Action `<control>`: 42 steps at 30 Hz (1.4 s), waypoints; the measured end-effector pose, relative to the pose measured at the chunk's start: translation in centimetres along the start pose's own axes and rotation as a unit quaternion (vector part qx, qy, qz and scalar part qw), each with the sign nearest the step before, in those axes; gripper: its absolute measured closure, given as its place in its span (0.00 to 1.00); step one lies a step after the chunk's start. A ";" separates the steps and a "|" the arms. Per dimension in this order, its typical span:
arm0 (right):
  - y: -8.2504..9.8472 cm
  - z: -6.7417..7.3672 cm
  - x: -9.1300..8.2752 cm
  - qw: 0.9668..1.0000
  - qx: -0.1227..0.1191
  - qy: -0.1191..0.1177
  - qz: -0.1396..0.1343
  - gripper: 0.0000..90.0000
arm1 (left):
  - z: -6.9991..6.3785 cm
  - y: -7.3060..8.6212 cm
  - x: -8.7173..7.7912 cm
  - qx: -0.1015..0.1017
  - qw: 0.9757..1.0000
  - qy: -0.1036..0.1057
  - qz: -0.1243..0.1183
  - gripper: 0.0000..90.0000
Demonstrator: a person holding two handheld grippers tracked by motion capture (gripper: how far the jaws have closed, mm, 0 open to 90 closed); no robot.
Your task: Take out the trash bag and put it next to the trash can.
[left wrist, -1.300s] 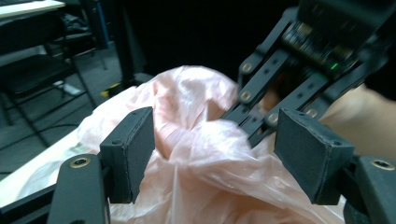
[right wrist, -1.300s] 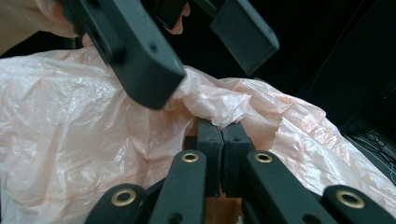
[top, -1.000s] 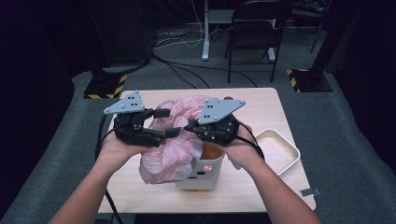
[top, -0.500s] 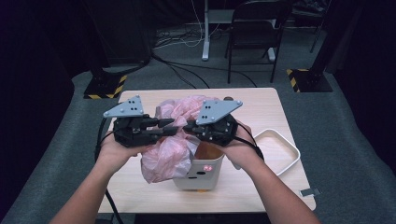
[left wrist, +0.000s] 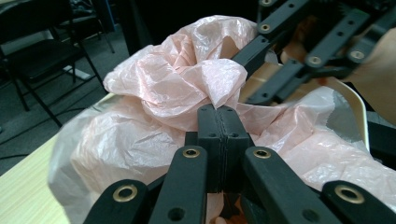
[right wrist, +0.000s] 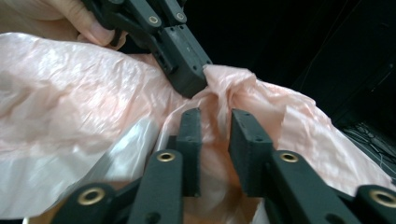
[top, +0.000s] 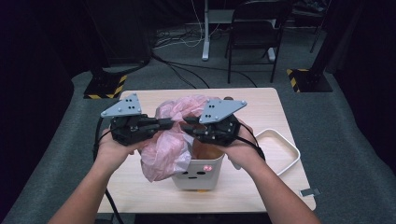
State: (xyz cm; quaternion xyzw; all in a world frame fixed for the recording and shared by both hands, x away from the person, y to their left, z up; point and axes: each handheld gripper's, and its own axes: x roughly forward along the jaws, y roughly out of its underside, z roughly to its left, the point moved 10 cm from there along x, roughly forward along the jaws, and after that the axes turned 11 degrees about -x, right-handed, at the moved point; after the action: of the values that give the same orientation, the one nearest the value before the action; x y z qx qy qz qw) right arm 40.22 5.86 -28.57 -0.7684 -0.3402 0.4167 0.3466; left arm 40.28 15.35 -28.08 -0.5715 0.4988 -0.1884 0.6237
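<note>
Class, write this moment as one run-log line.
left hand-held gripper: just closed on crinkled pink plastic bag | right hand-held gripper: just opening, bag between jaws | white face-printed bin: bag draped over rim

The pink plastic bag (top: pixel 170 140) covers the left wall and much of the rim of the white bin (top: pixel 198 175), and what lies inside the bin cannot be told. The right hand (top: pixel 240 149) hides the near left corner of the white tray (top: pixel 287 151). In the left gripper view, the bag's near part is cut off by the lower edge.
</note>
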 end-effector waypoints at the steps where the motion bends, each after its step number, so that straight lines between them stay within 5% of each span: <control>1: 0.0 0.0 -0.1 1.000 0.001 0.002 -0.001 0.79 | 0.1 -0.1 -0.1 -0.002 1.000 0.000 -0.002 0.99; 23: -0.6 0.3 -2.0 0.999 0.000 0.017 -0.027 0.68 | 1.8 -2.4 -2.9 -0.010 0.998 -0.019 -0.052 1.00; 42: 0.1 -0.4 -1.6 0.999 0.017 0.018 -0.025 0.62 | 2.6 -3.9 -6.9 -0.008 0.995 -0.054 -0.084 1.00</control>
State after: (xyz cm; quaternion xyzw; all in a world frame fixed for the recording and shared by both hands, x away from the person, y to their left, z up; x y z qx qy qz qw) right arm 39.90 4.45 -27.85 -0.7610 -0.3458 0.3996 0.3762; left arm 40.83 21.18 -22.12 -0.6259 0.4161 -0.2055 0.6268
